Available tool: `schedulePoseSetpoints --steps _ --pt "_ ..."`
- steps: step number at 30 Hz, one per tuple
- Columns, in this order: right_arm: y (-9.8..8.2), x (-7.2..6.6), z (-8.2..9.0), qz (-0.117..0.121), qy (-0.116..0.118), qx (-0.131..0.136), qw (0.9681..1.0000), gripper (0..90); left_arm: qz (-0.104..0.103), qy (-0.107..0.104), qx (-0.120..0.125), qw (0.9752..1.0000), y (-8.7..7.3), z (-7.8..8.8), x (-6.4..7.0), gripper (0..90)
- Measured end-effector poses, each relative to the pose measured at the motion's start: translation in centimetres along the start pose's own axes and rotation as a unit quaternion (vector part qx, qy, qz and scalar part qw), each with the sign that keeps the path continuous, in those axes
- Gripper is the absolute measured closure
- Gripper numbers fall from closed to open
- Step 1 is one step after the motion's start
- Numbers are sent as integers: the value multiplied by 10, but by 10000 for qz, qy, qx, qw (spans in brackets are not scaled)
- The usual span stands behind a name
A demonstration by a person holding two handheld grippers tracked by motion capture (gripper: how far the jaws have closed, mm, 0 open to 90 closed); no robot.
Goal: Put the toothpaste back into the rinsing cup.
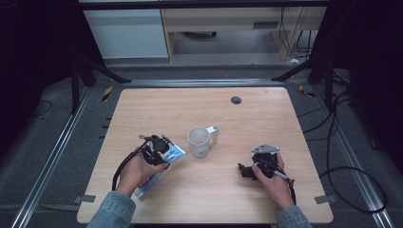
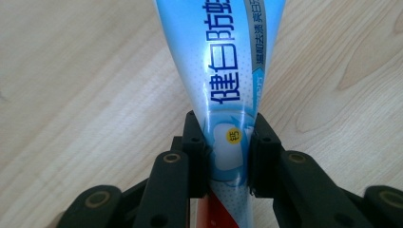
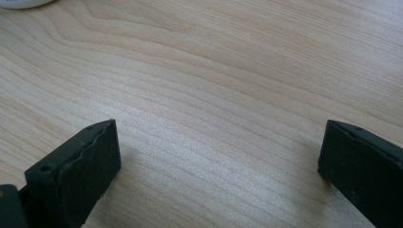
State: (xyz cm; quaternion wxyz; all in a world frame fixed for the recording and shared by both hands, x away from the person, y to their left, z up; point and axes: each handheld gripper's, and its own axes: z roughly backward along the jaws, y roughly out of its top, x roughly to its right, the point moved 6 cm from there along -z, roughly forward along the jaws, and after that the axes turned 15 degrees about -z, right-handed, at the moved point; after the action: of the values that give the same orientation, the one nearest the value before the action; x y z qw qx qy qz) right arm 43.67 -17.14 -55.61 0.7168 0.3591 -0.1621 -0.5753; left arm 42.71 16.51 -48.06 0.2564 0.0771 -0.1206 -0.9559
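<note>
Jaws of the left gripper (image 1: 159,151), seen from the high view, are clamped across a blue-and-white toothpaste tube (image 1: 177,153) that lies slantwise toward the near left part of the counter (image 1: 266,109), its red-and-white end pointing at the near edge under the person's left hand (image 1: 138,173). A white mug (image 1: 198,141) stands near the counter's middle, just beside the tube's far end but apart from it. The right gripper (image 1: 246,171) rests toward the near right corner, well apart from both.

From the left gripper view, the two black jaws stand narrow, one on each flat-sided flank of the toothpaste tube (image 2: 223,71), pads pressing where the tube is slim, near its cap end; the body fans out wider beyond them toward the crimped tail. I judge the tube light, soft and glossy: it will dent under pressure and could slide or swing, since most of its length hangs past the grip. Holding near the firm shoulder by the cap, as here, seems the surest place; squeezing the broad middle would only flatten it.

From the right gripper view, the right gripper (image 3: 218,156) has its jaws spread wide over bare wood, nothing between them, with the mug's rim (image 3: 21,4) just visible at the top left.
</note>
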Motion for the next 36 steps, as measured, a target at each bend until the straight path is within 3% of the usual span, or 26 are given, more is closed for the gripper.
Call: schedulePoseSetpoints --steps 6,10,19,36 --pt "0 0 0 -9 7 0 10000 5 -5 138 131 9998 9 20 -6 728" --pt "0 0 0 -1 -1 0 10000 5 -54 230 90 9997 13 27 -10 728" --pt "0 0 0 6 10 -5 10000 5 -106 367 80 9992 20 32 -15 727" --pt "0 0 0 43 25 -9 10000 6 -12 495 418 9979 42 44 -24 727"
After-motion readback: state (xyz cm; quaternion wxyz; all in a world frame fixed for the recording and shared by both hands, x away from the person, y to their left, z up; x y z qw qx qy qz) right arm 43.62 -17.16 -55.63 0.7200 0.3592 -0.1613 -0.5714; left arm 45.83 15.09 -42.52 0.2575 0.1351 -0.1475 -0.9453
